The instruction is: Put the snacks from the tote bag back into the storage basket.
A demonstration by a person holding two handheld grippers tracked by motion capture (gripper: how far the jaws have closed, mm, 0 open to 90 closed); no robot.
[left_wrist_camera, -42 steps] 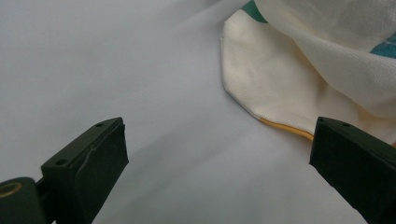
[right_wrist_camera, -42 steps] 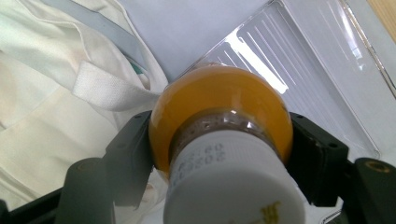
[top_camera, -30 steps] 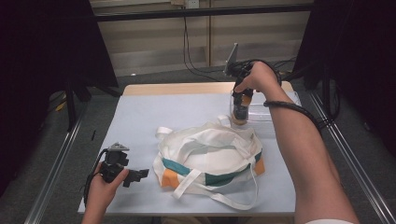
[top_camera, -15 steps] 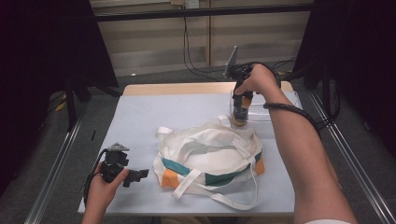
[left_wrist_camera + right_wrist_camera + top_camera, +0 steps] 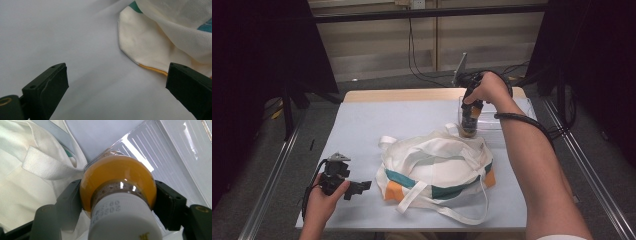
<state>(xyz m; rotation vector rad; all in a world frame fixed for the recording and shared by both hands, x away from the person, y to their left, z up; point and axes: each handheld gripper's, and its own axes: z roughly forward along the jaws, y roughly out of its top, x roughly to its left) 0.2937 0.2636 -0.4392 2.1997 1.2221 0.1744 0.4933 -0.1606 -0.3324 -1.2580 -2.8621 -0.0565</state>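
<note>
The right tongs [image 5: 117,202] are clamped on the shoulder of a small bottle of orange liquid with a white cap [image 5: 118,182], one black jaw on each side of it just below the cap. In the high view the right hand [image 5: 486,89] holds the bottle upright, low over the near corner of a clear ribbed plastic tray [image 5: 497,119] at the far right of the worktop [image 5: 377,125]. Whether its base touches the tray I cannot tell. Just nearer lies a cream fabric tote bag with teal and orange panels [image 5: 437,170], slumped flat with its handles loose.

The left tongs [image 5: 117,92] stand wide with nothing between them, resting low over the bare pale surface beside the bag's orange-edged corner.

The likely next move is carrying the bottle toward the bag. The grip sits on a rounded, glossy shoulder, so the bottle could slip or swing in the jaws if tilted. The bag's mouth looks collapsed; unless the left tongs lift an edge, the bottle may land on the fabric and roll off, or snag a handle.
</note>
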